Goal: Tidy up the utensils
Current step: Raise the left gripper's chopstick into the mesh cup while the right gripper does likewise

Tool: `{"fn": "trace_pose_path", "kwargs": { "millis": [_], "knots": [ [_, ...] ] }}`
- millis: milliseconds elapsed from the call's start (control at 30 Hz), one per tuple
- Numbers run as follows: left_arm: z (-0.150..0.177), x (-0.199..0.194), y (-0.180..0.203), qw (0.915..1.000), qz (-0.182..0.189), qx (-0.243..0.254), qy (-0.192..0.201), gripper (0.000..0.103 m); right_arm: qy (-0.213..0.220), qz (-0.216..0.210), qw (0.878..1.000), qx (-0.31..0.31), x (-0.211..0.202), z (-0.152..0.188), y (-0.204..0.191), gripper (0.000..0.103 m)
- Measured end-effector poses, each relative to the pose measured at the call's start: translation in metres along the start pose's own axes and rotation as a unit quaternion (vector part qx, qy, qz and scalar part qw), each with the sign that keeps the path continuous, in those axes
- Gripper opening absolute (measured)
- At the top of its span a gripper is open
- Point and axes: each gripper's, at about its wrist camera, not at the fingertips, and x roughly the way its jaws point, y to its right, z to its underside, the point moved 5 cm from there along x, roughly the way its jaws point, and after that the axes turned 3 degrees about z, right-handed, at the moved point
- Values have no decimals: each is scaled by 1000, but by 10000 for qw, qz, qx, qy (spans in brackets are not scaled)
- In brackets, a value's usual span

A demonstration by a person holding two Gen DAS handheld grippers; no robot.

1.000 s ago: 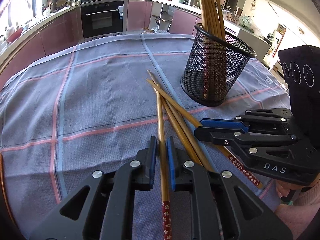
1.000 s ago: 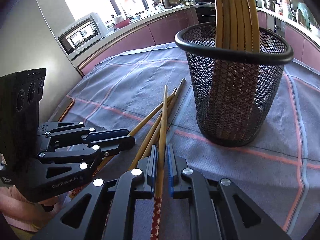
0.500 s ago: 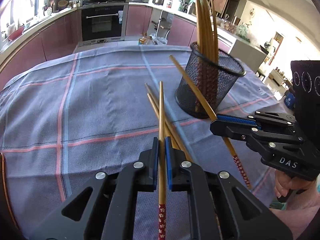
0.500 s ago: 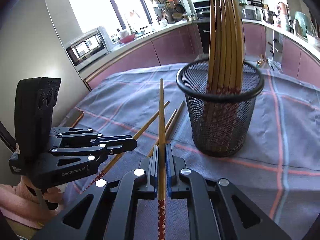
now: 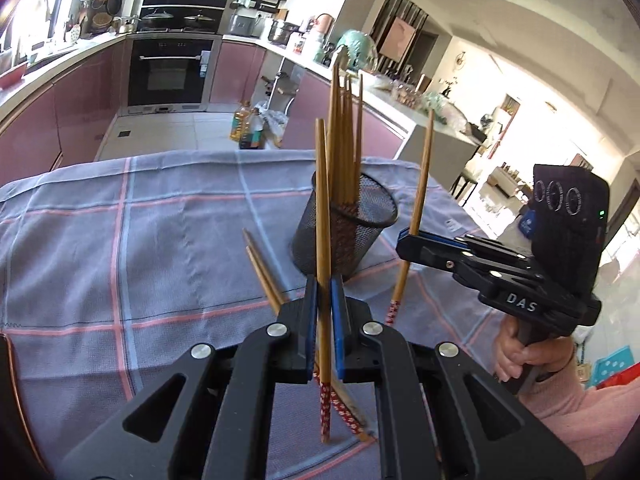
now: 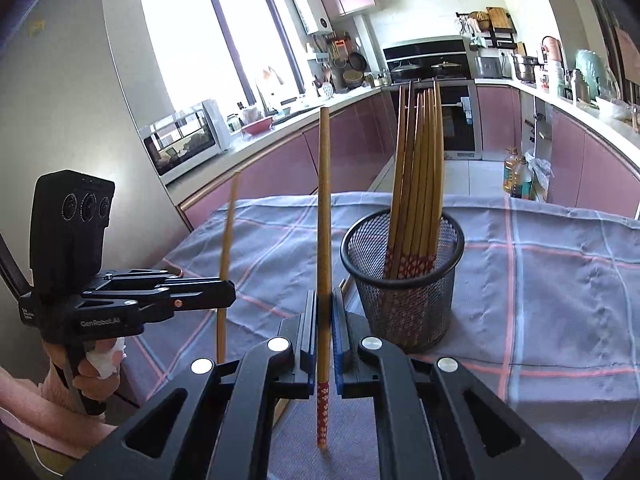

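Note:
My left gripper (image 5: 323, 296) is shut on a wooden chopstick (image 5: 321, 208) with a red flowered end, held upright above the cloth. My right gripper (image 6: 324, 312) is shut on a second chopstick (image 6: 324, 200), also upright. Each gripper shows in the other's view: the right gripper (image 5: 404, 240) to the right with its chopstick (image 5: 420, 184), the left gripper (image 6: 230, 294) to the left with its chopstick (image 6: 228, 232). A black mesh cup (image 5: 344, 232) (image 6: 404, 280) with several chopsticks stands just beyond. Two loose chopsticks (image 5: 262, 272) lie on the cloth.
A grey-blue checked tablecloth (image 5: 120, 260) covers the table. A person's hands in pink sleeves (image 5: 576, 408) hold the grippers. Beyond the table's far edge are pink kitchen cabinets, an oven (image 5: 172, 68) and bottles on the floor (image 5: 244, 128).
Both grippers closed on a chopstick each and lifted them off the cloth, tilting them from lying flat to upright. The cup now sits lower and farther in both views.

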Motion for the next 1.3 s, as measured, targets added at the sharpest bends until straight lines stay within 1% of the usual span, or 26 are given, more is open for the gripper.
{"fn": "trace_pose_path", "kwargs": {
  "millis": [233,367,700,1000,1300],
  "knots": [
    [-9,-13,6,9997,167,-3,189,7,177,42,9998,-52,-9,-9,2,6],
    [-16,-19,8,9995,186,-6,270,7,278,83,9995,-88,-14,-17,4,6],
    [-49,-26,24,9972,430,119,600,7,584,170,9980,-189,-31,-42,7,6],
    [-76,-29,38,9954,412,286,811,7,824,206,9959,-295,-41,-63,10,6],
    [-106,-35,53,9922,307,534,1087,7,1063,293,9934,-329,-48,-82,14,6]
  ]
}}
